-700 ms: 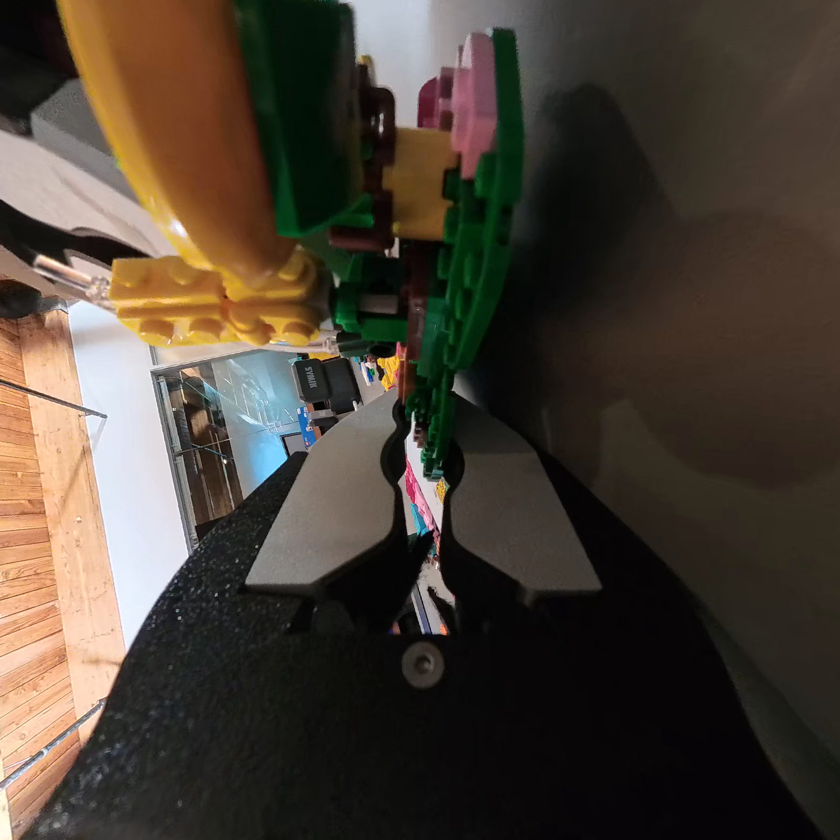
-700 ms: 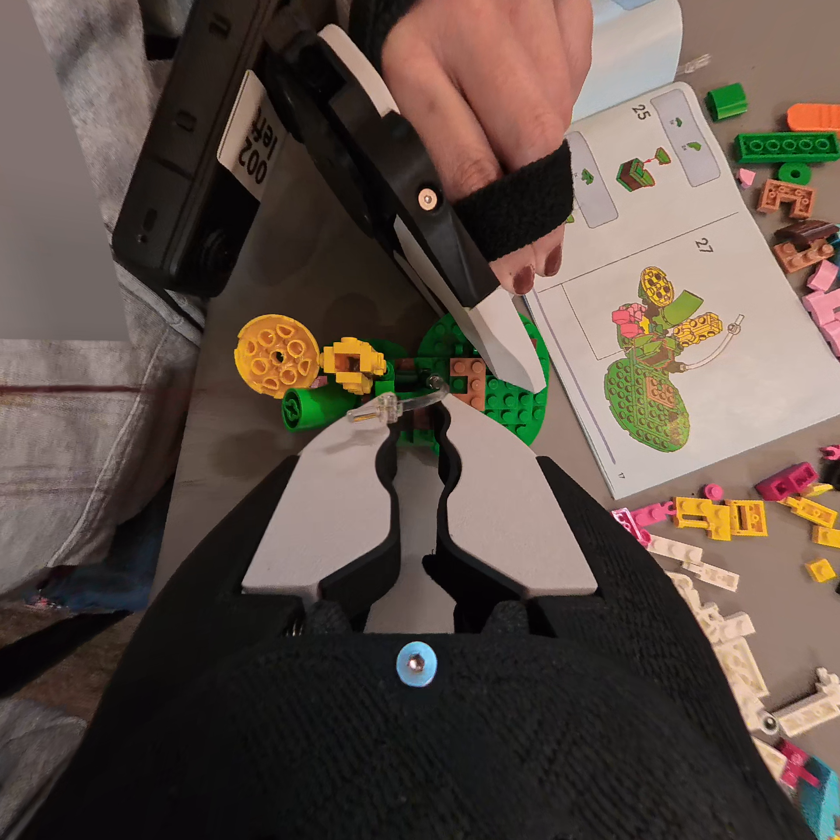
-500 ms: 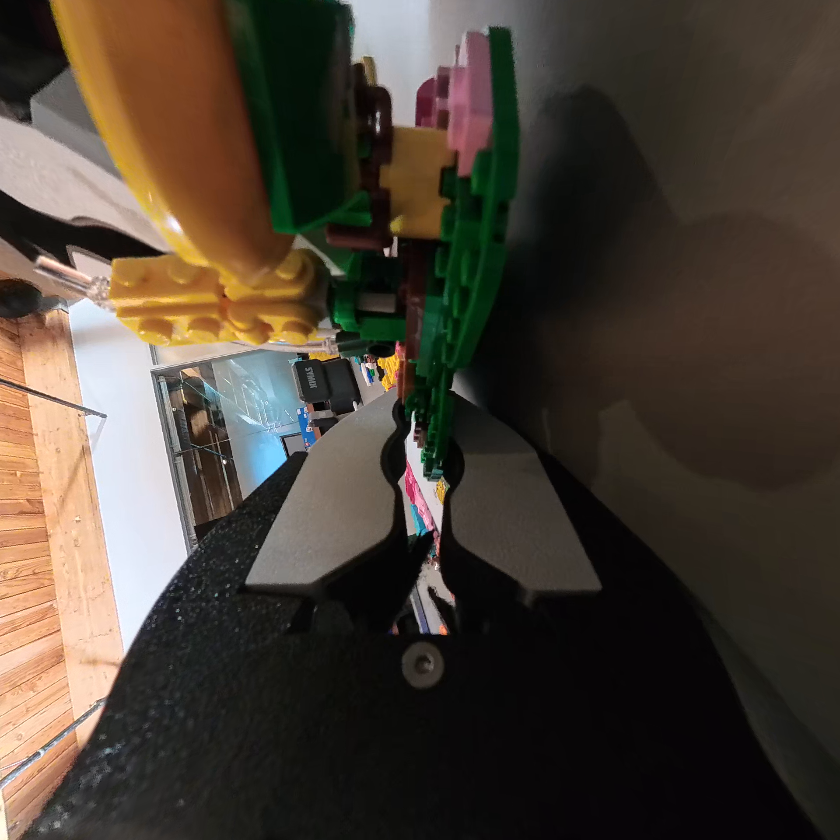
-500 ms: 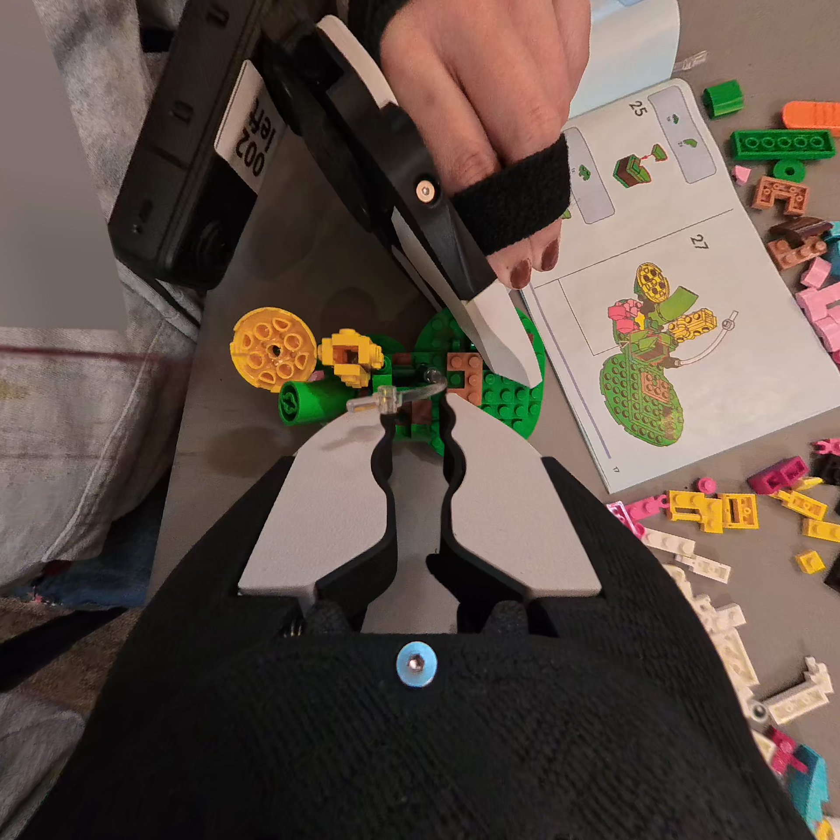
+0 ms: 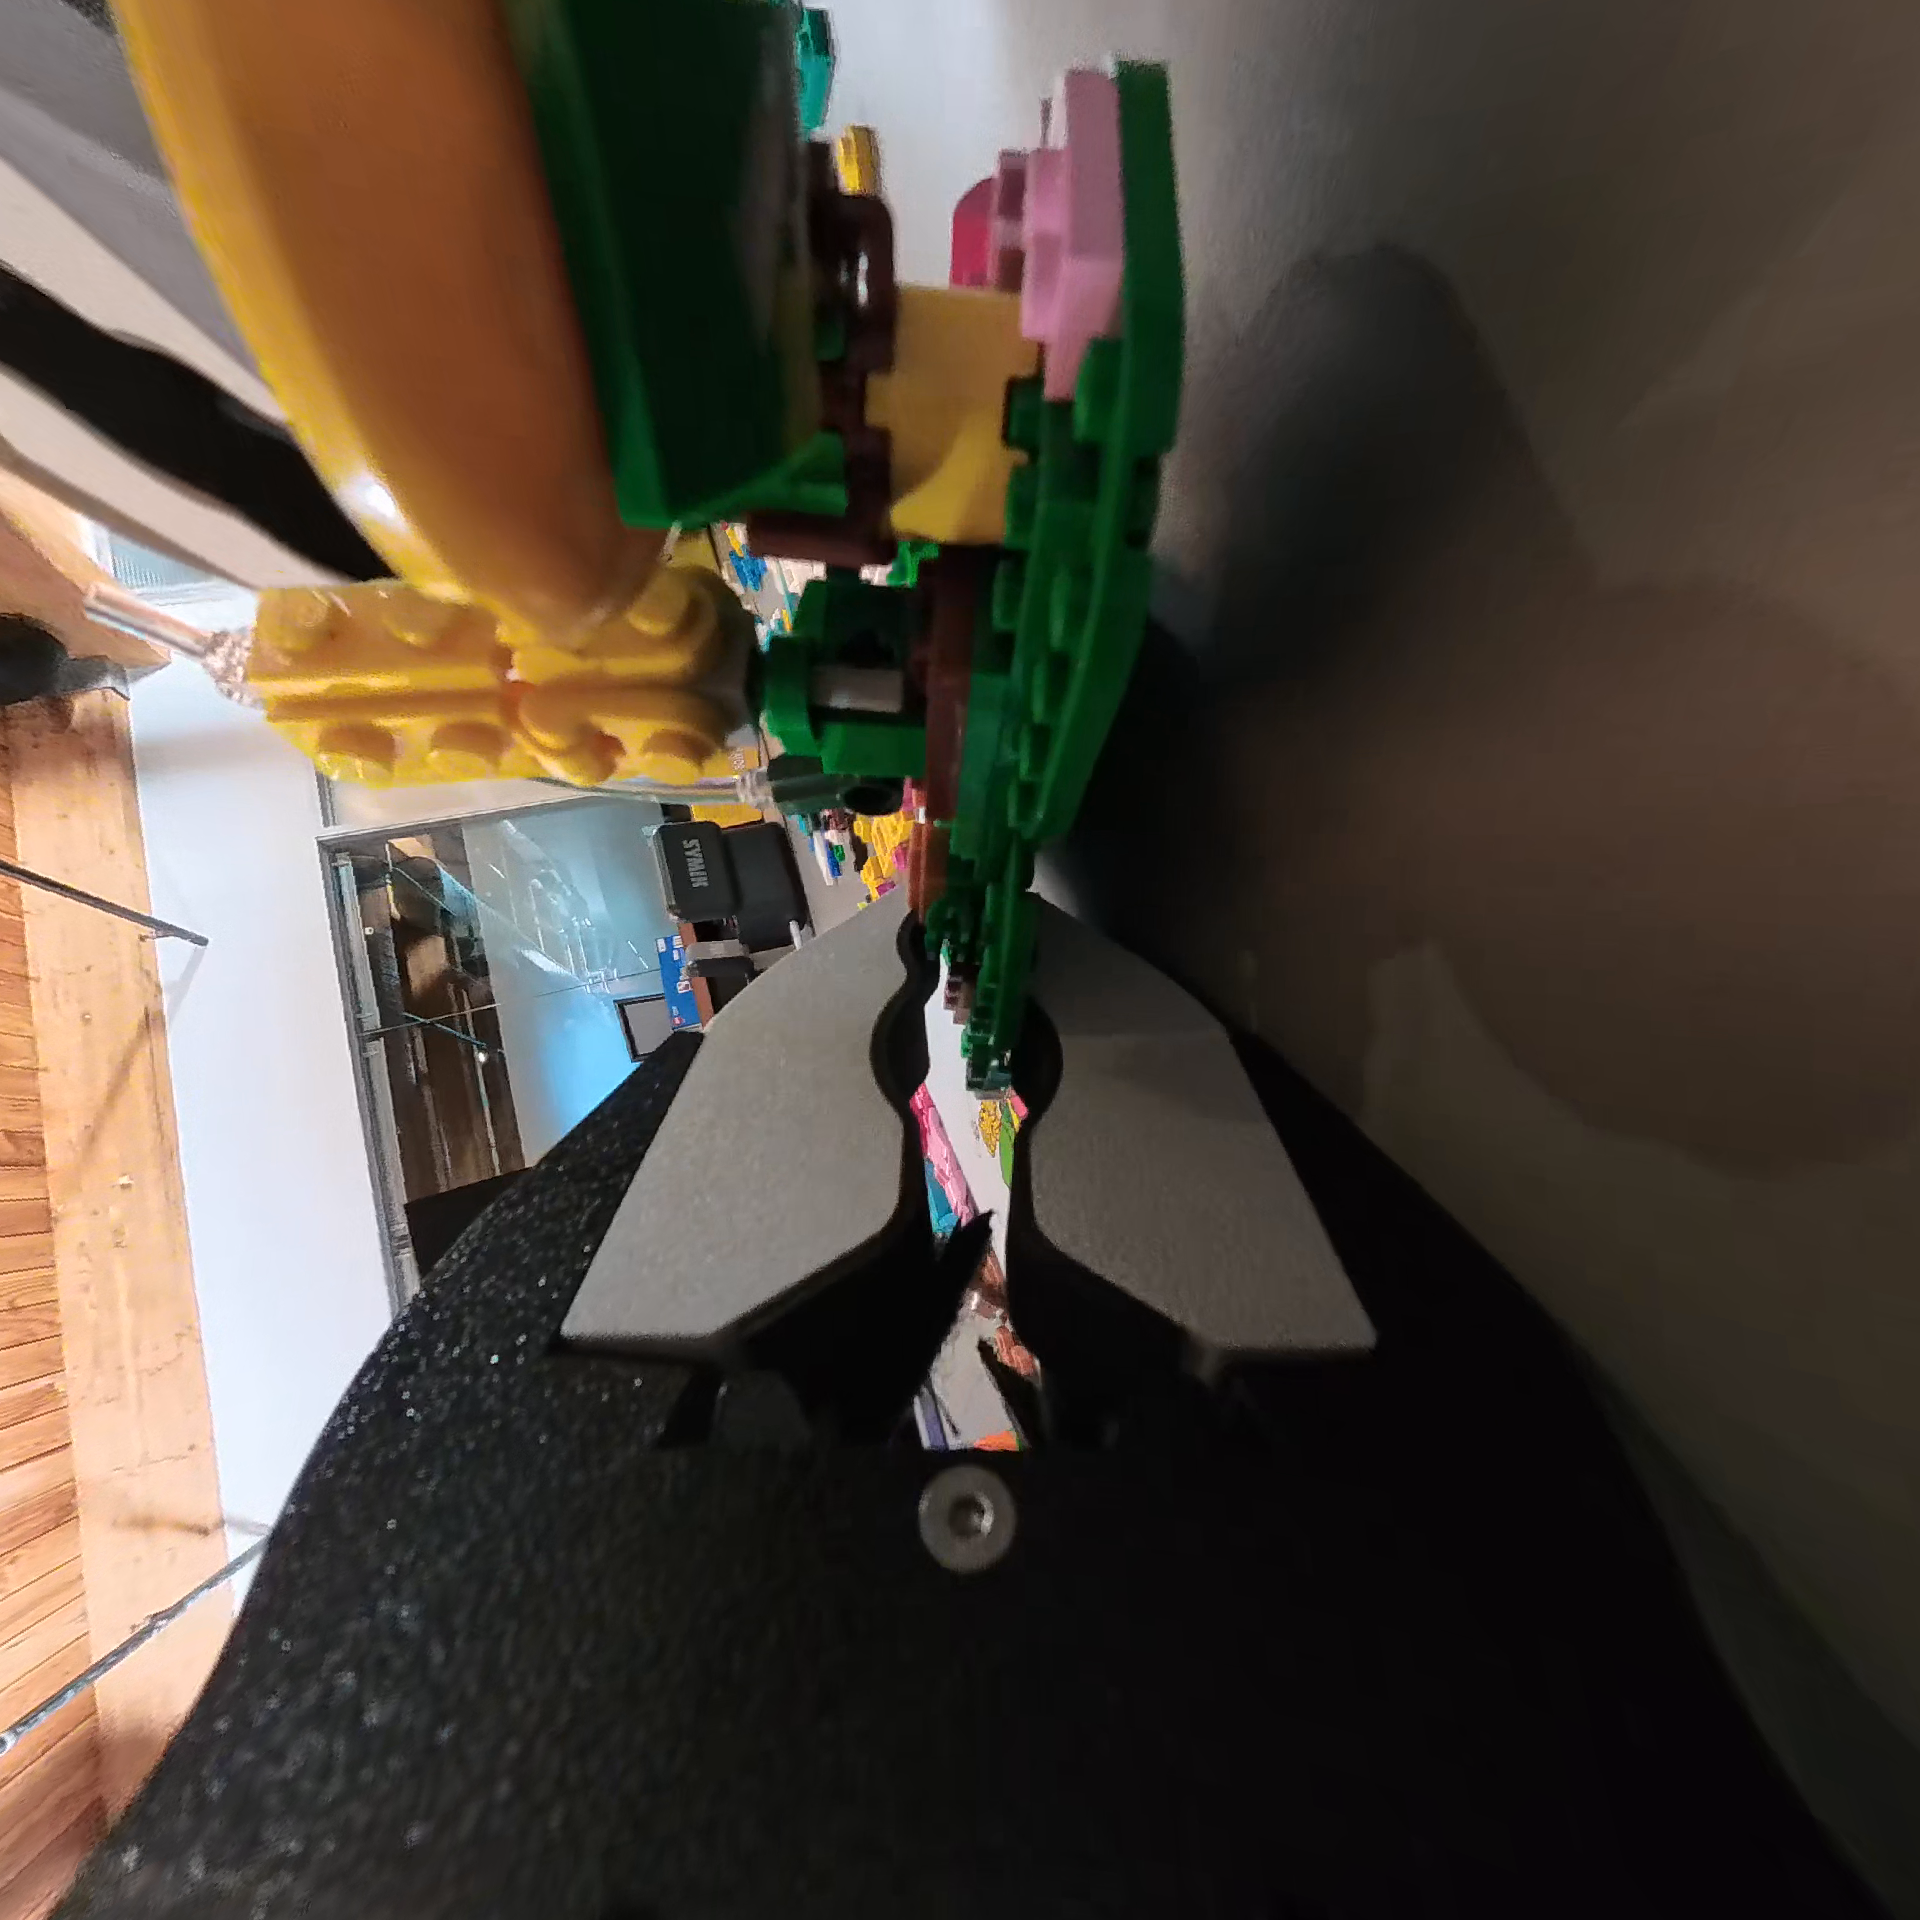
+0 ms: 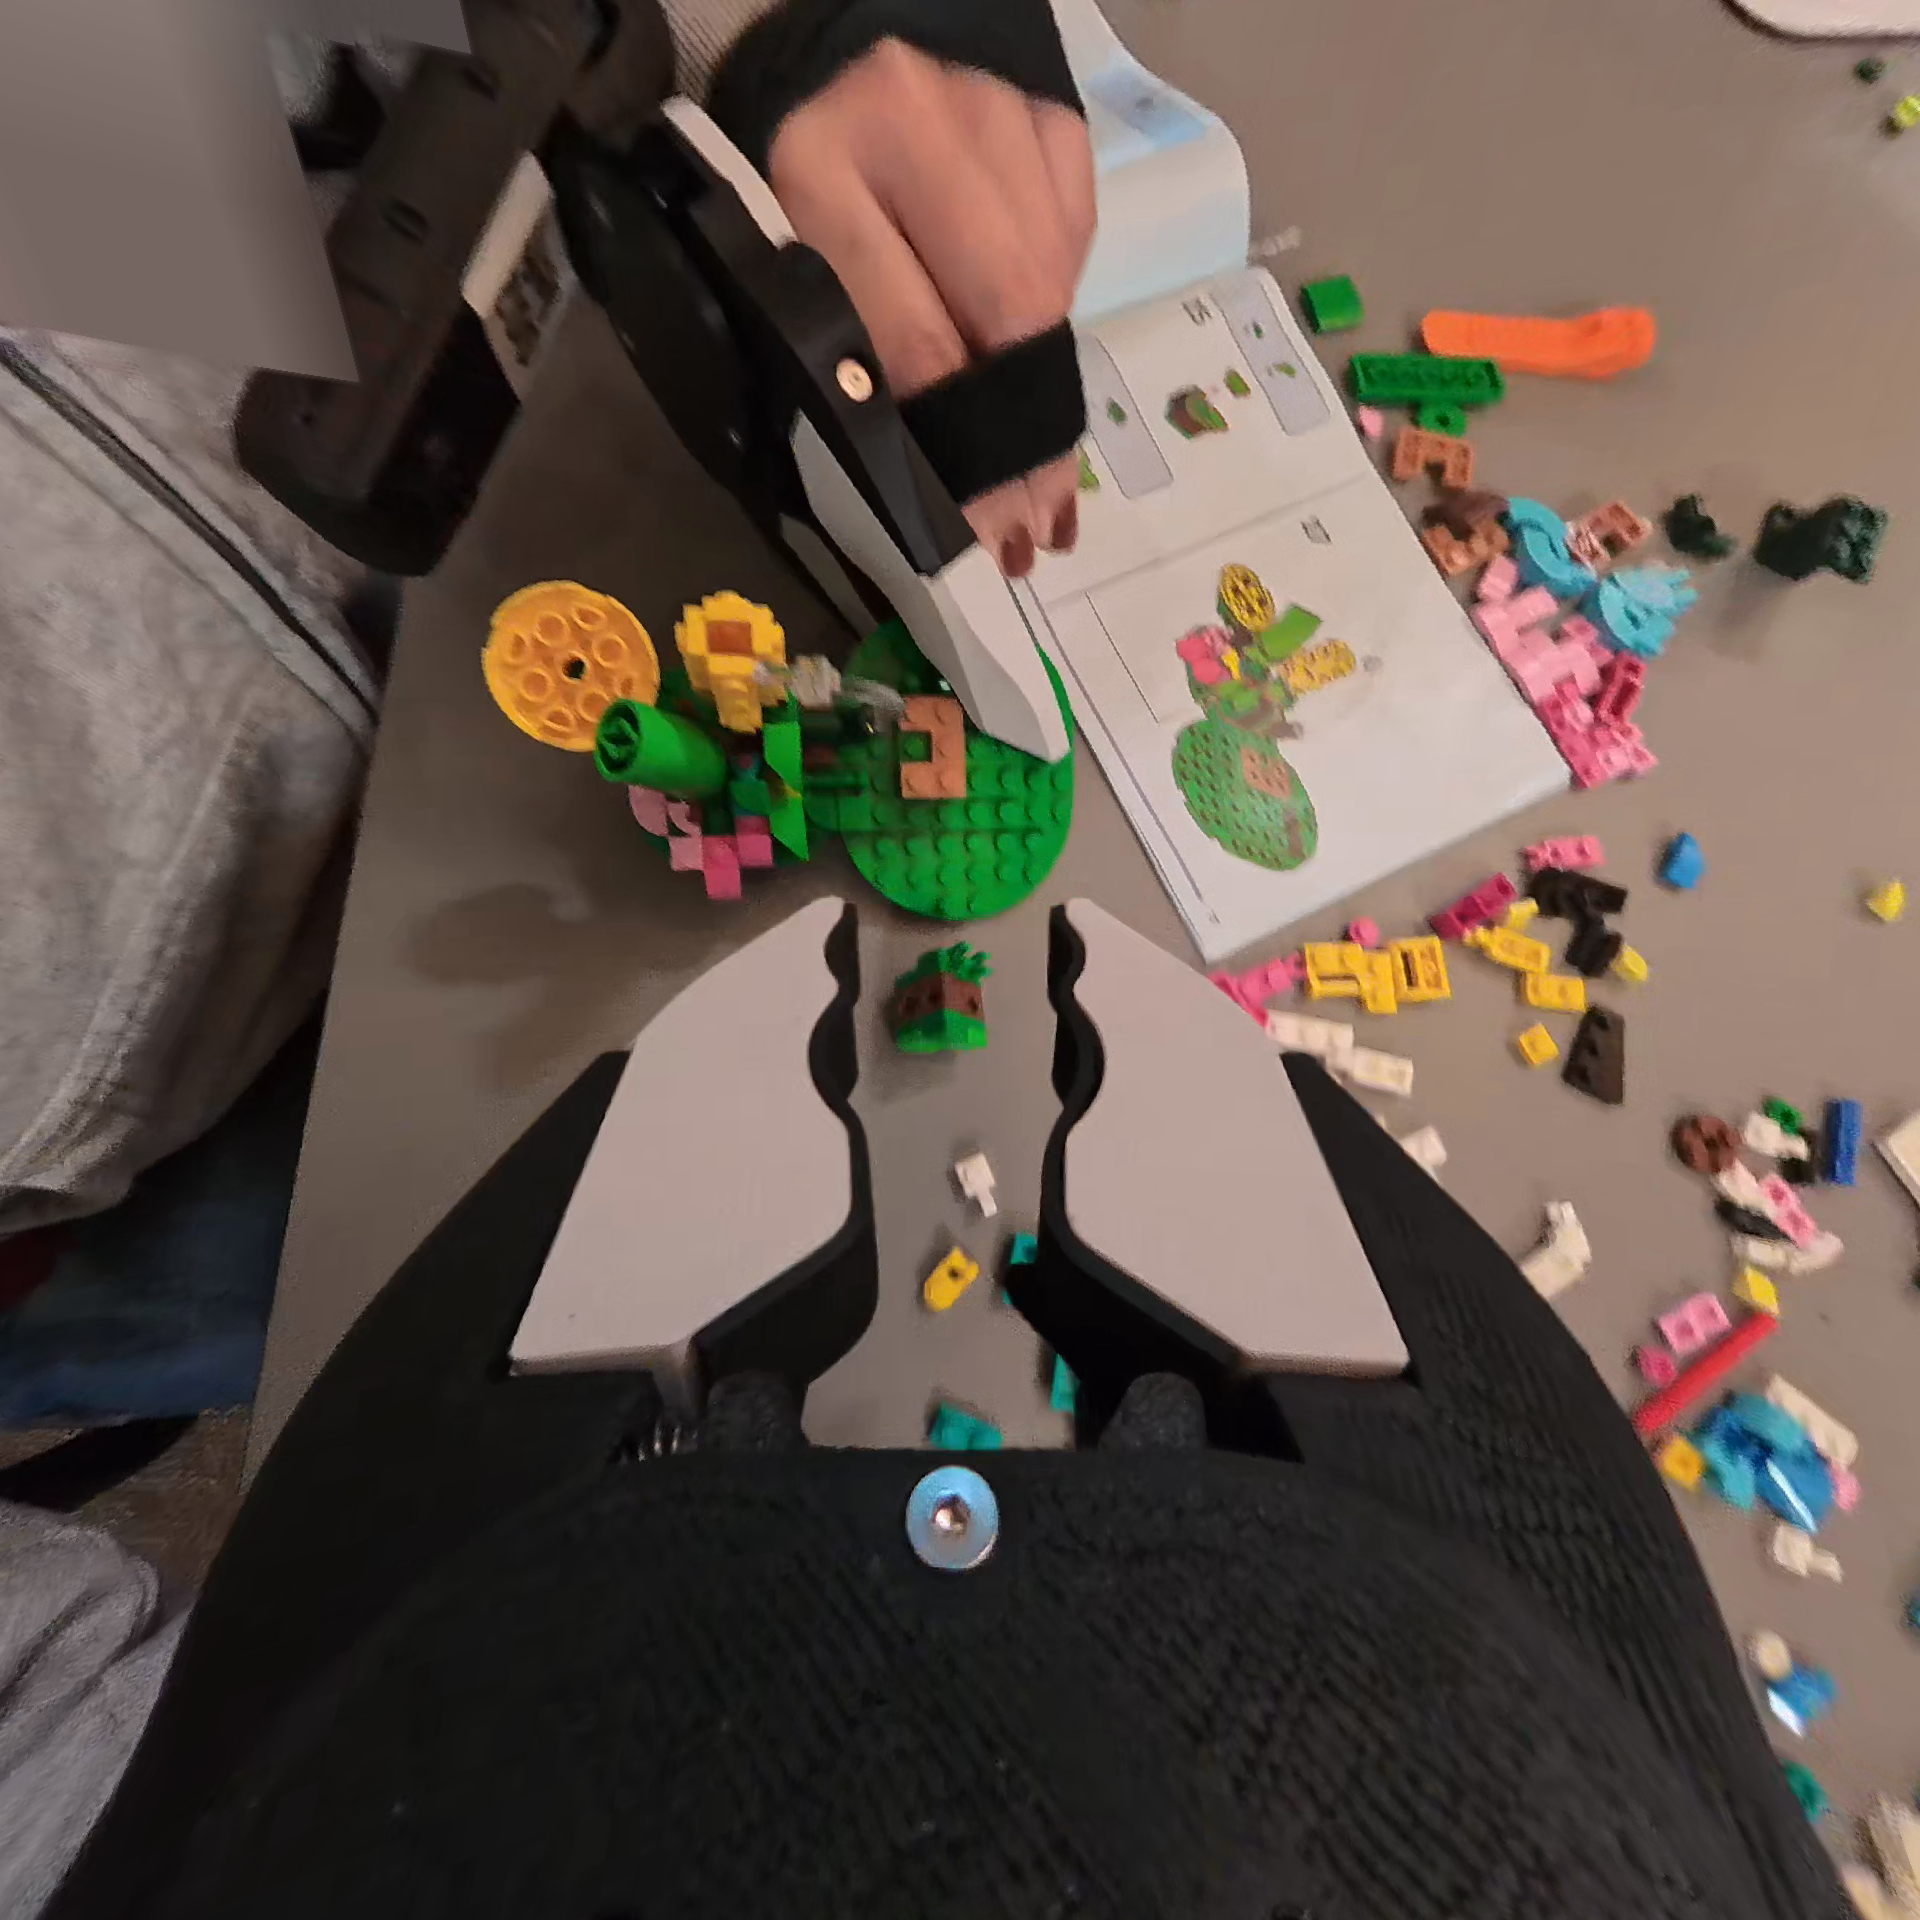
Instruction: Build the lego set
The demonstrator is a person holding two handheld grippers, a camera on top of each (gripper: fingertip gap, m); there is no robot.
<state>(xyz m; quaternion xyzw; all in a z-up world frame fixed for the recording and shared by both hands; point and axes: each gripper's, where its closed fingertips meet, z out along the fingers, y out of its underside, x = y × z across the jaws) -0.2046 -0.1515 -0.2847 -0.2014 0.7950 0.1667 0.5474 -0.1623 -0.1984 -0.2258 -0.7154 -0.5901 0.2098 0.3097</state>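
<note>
- The right gripper had changed most: half a second before, its 2 grey fingers stood close together at the brick flower model; now they were spread wide and had drawn back from it.
- A small brown-and-green brick cluster showed between those spread fingers, with a clear gap to each pad, so nothing was gripped.
- The left gripper had not shifted: it still pinched the rim of the round green studded baseplate, 1 pad on each face.
- That baseplate lay flat on the grey table, carrying a yellow round disc, a yellow flower and pink bricks at its left side.
- An open white instruction booklet lay just right of the baseplate, with loose pink, yellow and white bricks scattered beyond.
</note>
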